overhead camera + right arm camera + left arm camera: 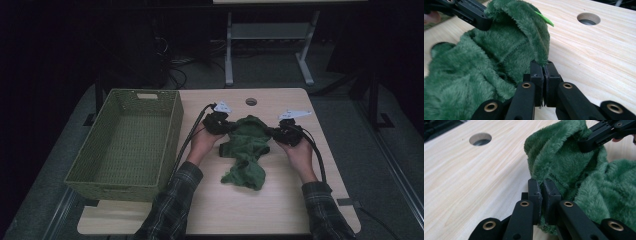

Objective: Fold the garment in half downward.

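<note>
Fingers, left: left gripper [223, 125] is clenched on the left edge of the green fleece cloth [247, 150]; in the left gripper view its fingers [535, 192] pinch a fold of pile with almost no gap between them.
Fingers, right: right gripper [278, 133] is clenched on the opposite edge of the same cloth; in the right gripper view the fingers [537, 75] bite a thin hem just below a bright green tag [545, 19].
Cloth: it lies mid-tabletop between the two grippers, its top stretched across from one to the other, the rest trailing toward the person in a crumpled heap that rests on the wood.
Basket: a green woven basket [170, 131] sits at the left side of the tabletop [280, 205], well apart from the cloth, with nothing visible inside.
Step in hand: likely lifting the cloth by its two held edges to spread or fold it.
Doing it well: raise both hands evenly and keep the top edge taut, so the heap unrolls rather than drags; the right grip holds little fabric, so a sharp tug could pull it free.
Edges: the round hole [251, 101] lies just beyond the cloth near the far edge; the right hand is near the right edge of the tabletop.
Open room: bare wood lies in front of the heap toward the person, and a strip between cloth and basket gives space to swing left.
</note>
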A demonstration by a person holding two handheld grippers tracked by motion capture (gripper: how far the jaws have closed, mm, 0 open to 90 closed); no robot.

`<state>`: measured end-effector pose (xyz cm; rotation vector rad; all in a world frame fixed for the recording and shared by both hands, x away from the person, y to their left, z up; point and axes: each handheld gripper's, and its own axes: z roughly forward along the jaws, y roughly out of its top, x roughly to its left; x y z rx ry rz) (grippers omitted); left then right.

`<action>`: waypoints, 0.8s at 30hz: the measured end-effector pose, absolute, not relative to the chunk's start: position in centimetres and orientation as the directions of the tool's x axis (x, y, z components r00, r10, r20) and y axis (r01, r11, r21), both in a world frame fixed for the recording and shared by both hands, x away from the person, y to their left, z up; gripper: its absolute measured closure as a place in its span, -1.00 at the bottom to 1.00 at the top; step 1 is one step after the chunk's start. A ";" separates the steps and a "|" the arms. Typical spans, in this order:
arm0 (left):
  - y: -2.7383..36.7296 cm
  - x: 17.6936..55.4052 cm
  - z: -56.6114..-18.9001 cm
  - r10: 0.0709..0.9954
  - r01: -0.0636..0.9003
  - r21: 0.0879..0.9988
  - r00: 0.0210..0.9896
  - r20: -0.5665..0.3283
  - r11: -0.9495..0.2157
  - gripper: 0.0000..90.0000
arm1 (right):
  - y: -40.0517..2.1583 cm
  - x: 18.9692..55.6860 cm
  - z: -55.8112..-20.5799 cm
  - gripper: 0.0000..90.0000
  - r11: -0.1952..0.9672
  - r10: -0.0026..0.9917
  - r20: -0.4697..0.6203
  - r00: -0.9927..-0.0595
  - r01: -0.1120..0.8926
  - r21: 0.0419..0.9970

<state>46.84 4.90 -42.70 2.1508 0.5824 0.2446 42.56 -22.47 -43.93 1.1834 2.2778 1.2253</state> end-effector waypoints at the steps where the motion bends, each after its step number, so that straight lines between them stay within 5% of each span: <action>1: 5.0 46.7 -42.6 0.488 0.314 0.798 0.873 -0.029 -0.514 0.90 | -22.5 42.4 -43.8 0.94 0.297 0.774 0.121 -0.621 0.526 0.797; 24: 6.6 40.7 -40.3 0.452 0.238 0.871 0.892 -0.021 -0.431 0.89 | -22.1 37.4 -41.5 0.93 0.319 0.693 0.088 -0.715 0.415 0.852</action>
